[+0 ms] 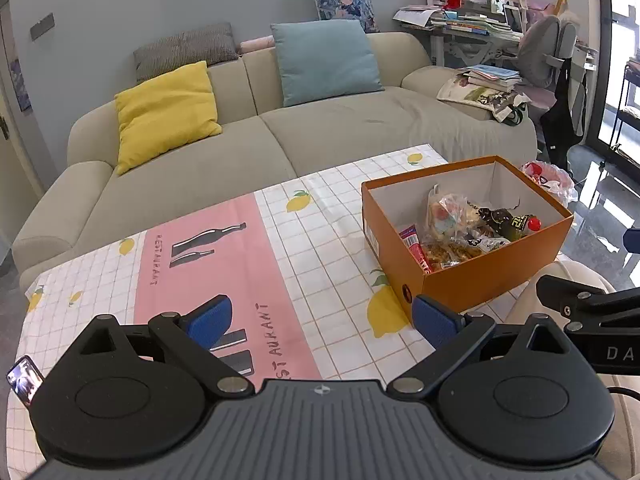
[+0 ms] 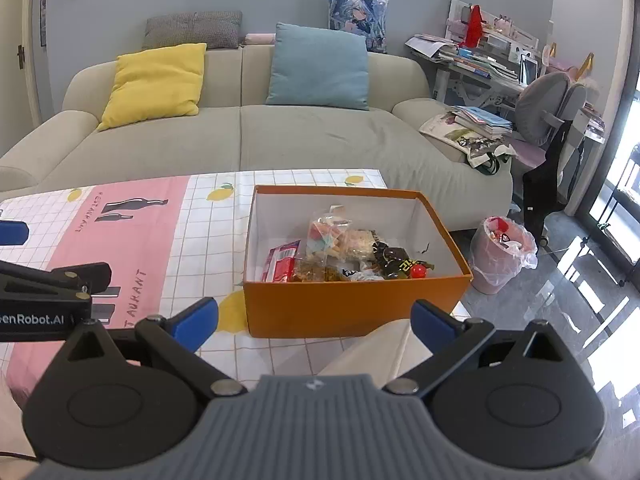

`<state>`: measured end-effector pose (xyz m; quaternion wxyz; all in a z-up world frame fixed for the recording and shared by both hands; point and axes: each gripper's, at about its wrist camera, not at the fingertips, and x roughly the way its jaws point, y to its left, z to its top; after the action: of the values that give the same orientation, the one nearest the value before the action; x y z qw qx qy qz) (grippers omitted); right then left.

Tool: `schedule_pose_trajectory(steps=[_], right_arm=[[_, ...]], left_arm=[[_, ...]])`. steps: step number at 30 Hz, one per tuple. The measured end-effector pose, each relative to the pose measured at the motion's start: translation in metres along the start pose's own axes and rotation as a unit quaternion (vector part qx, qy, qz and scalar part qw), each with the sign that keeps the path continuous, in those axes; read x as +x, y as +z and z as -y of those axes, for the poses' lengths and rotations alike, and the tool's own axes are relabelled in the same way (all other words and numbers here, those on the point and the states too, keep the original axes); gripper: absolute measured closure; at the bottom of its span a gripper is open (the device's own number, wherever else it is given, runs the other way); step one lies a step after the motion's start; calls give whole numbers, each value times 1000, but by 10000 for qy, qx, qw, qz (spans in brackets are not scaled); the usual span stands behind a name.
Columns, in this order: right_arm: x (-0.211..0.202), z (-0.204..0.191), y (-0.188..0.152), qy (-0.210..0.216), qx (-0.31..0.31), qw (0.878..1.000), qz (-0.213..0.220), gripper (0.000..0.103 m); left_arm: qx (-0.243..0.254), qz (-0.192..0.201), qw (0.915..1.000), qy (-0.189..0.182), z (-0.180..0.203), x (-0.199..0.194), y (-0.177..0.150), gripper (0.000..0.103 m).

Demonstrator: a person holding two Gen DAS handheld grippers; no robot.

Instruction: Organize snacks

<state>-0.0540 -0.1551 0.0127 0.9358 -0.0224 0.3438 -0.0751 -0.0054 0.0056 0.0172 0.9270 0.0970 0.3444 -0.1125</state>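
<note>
An orange cardboard box [image 1: 484, 276] [image 2: 352, 306] stands at the table's right end, with several snack packets [image 1: 460, 228] [image 2: 348, 254] heaped inside: a clear bag of colourful sweets, a red packet, a dark wrapper. My left gripper [image 1: 322, 320] is open and empty, low over the tablecloth to the left of the box. My right gripper [image 2: 314, 322] is open and empty too, held in front of the box's near wall. No loose snack shows on the cloth.
A lemon-print tablecloth with a pink panel [image 1: 224, 280] [image 2: 132, 232] covers the table. A phone [image 1: 25, 379] lies at its near left. Behind is a beige sofa [image 1: 320, 128] with cushions. A pink-lined bin [image 2: 500, 254] stands on the floor right of the table.
</note>
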Motion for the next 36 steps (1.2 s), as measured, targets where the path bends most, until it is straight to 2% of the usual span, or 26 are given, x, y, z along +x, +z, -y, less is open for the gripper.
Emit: schedule_pose_trajectory(steps=[36], right_arm=[[2, -5, 1, 73, -139, 9998, -73, 3]], left_arm=[[-65, -53, 10000, -31, 2, -1, 0, 0]])
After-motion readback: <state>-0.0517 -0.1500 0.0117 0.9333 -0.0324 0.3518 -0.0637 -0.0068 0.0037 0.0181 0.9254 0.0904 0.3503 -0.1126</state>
